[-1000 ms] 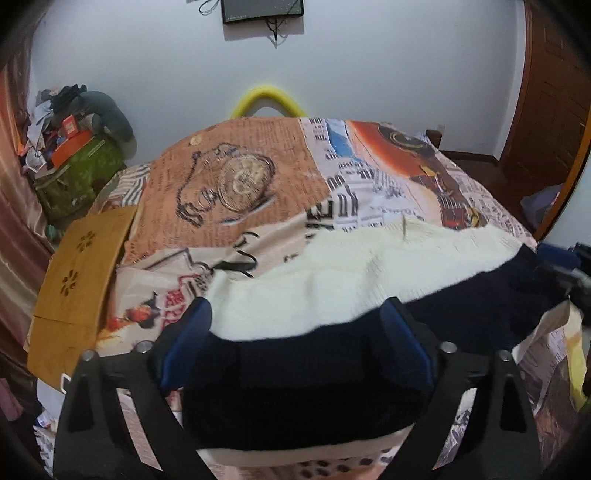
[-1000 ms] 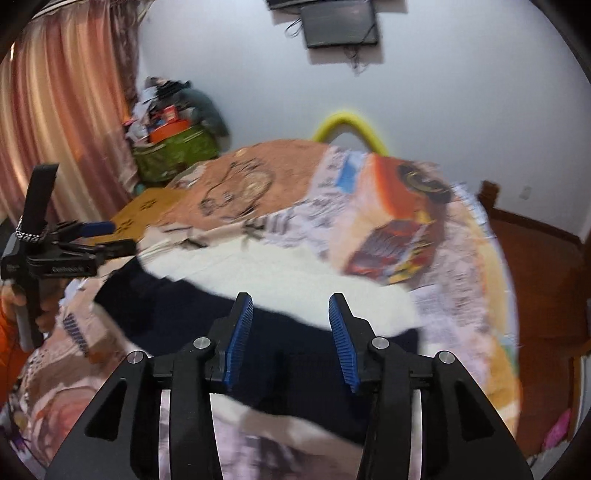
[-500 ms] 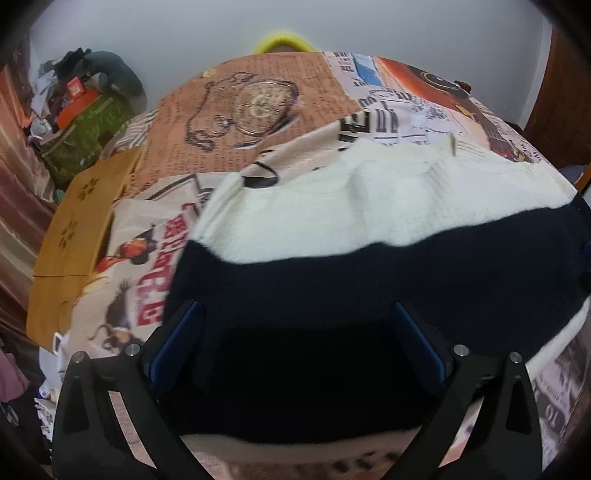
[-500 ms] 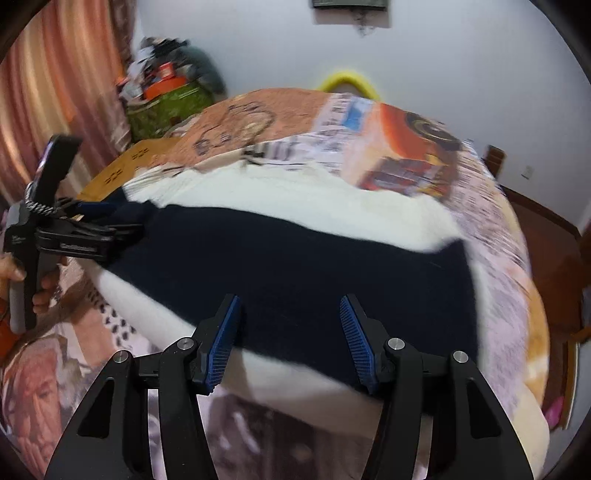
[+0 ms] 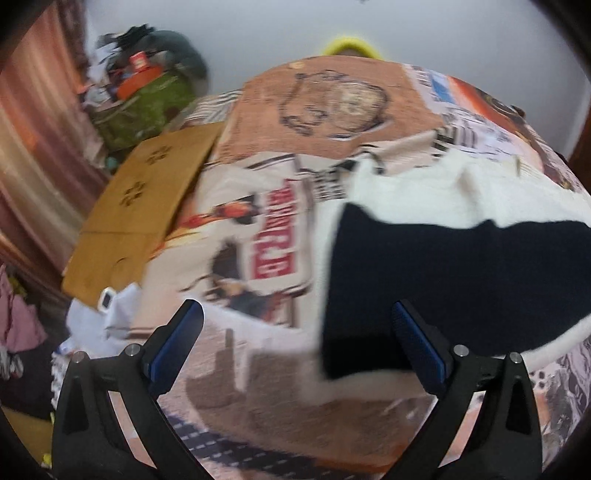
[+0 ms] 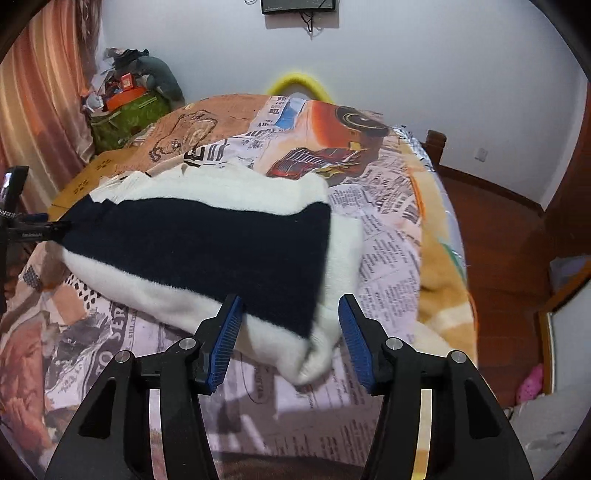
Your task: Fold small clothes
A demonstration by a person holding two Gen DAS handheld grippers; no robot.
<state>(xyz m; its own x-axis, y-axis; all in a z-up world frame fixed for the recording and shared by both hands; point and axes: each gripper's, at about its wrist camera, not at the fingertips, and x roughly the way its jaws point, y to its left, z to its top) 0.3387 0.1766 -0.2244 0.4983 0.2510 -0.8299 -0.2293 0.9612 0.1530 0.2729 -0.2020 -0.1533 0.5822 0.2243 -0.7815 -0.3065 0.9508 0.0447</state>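
Printed cotton bedspread [image 6: 388, 221]: newspaper and vintage-car pattern, covers the whole bed under and ahead of both claws; left wrist view is motion-blurred.
Wall [image 6: 406, 55]: white, far ahead past the bed; dark screen [image 6: 299, 5] mounted high on it, cable hanging below.
Curtain [image 6: 40, 92]: orange-pink, far left of the right claw.
Sweater [image 6: 207, 240]: cream knit with a wide navy band, lying flat on the bedspread. Its near right corner sits between the right claw's fingers; body spreads ahead and left of it. In the left wrist view [image 5: 461, 266] it lies ahead and to the right, with the navy edge reaching in just inside the right-hand finger.
Cardboard sheet [image 5: 147, 210]: tan, flower cutouts, ahead-left of the left claw at the bed edge.
Clutter pile [image 6: 125, 103]: green bag, orange box, grey soft item, far ahead-left in the corner.
Yellow arc [image 6: 299, 83]: beyond the bed's far edge, centred ahead.
Left claw [image 5: 295, 343]: wide open, nothing between the pads; mostly bare bedspread in the gap. From the right wrist view [image 6: 55, 227] it is at the sweater's left edge; contact cannot be told.
Right claw [image 6: 290, 336]: open, pads on either side of the sweater corner, not clamped on it.
Obstructions: none between either claw and the sweater.
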